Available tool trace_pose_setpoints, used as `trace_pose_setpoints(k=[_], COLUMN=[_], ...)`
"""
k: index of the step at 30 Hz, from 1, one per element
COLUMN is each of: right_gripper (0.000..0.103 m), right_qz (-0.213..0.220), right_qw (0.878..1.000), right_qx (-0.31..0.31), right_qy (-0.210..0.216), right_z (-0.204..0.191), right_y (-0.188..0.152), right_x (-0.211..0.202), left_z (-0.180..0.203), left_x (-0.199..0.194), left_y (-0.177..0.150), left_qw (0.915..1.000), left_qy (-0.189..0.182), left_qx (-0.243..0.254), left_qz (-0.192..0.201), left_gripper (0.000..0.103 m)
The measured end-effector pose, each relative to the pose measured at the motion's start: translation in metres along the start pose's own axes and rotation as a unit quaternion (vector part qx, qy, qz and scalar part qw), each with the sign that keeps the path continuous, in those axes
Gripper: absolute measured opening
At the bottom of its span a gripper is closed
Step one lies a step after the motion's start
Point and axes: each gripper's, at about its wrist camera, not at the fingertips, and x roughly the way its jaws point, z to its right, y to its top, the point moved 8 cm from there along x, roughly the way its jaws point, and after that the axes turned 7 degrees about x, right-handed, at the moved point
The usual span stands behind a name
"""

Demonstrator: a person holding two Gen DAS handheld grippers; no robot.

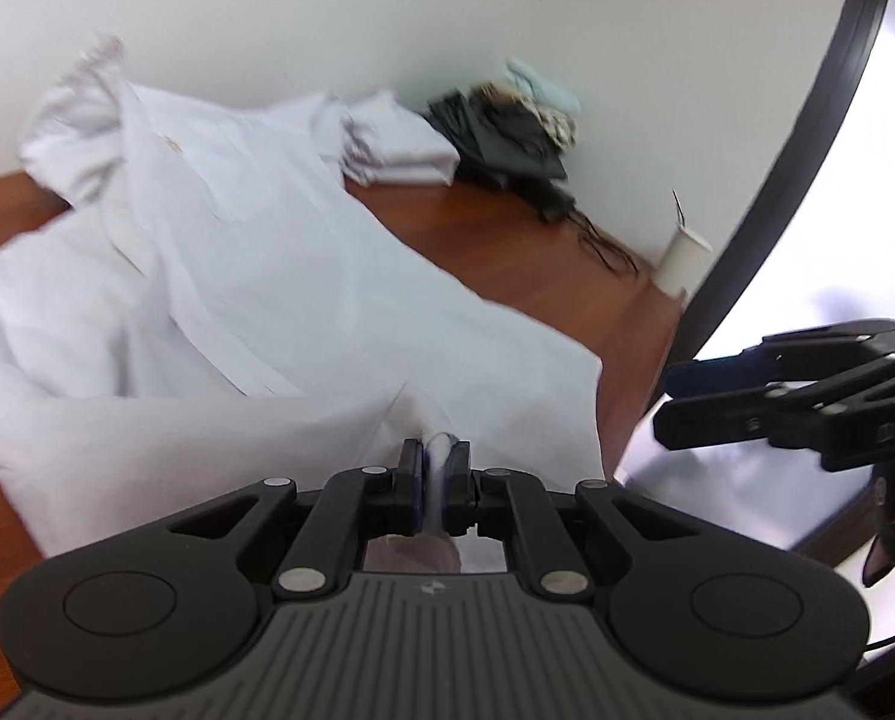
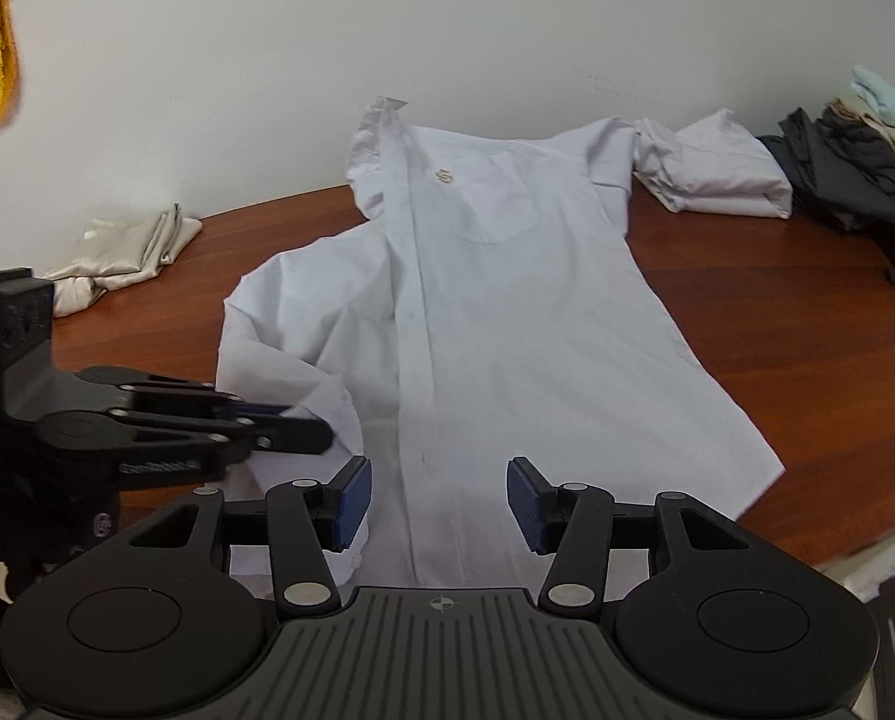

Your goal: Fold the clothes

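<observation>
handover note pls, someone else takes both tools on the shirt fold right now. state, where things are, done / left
Left tool: shut on a pinch of the white shirt at its near hem.
Right tool: open, nothing between its pads, poised above the near hem just right of the button placket.
Shirt: lies front up, collar towards the wall, on the wooden table; one sleeve is tucked across the front on the left tool's side.
Done: a folded white garment beside the dark pile, and a folded beige cloth at far left.
Left: grip the hem with the right tool, then the body folds, none made yet.
</observation>
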Motion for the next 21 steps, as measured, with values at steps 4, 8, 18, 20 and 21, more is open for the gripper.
trace_pose_setpoints(k=[4, 8, 18, 20, 21], right_gripper=[0.053, 0.054, 0.059, 0.059, 0.059], right_qz=[-0.007, -0.002, 0.017, 0.019, 0.019], right_qw=[1.000, 0.999, 0.994, 0.993, 0.994], right_qx=[0.022, 0.049, 0.104, 0.103, 0.100], right_qy=[-0.008, -0.017, -0.041, -0.044, -0.044], right_z=[-0.001, -0.016, -0.071, -0.085, -0.093], right_y=[-0.011, -0.018, -0.029, -0.030, -0.031], right_x=[0.001, 0.004, 0.022, 0.029, 0.033], left_z=[-0.004, -0.010, -0.096, -0.122, -0.135], left_x=[0.002, -0.016, -0.091, -0.101, -0.106], left_y=[0.003, 0.012, 0.022, 0.018, 0.016], left_qw=[0.9997, 0.9981, 0.9968, 0.9970, 0.9971], left_qy=[-0.025, -0.049, -0.023, -0.003, 0.005], left_qx=[0.005, 0.036, 0.074, 0.076, 0.074], left_qz=[-0.007, -0.008, 0.019, 0.017, 0.014], left_gripper=[0.038, 0.060, 0.076, 0.077, 0.077])
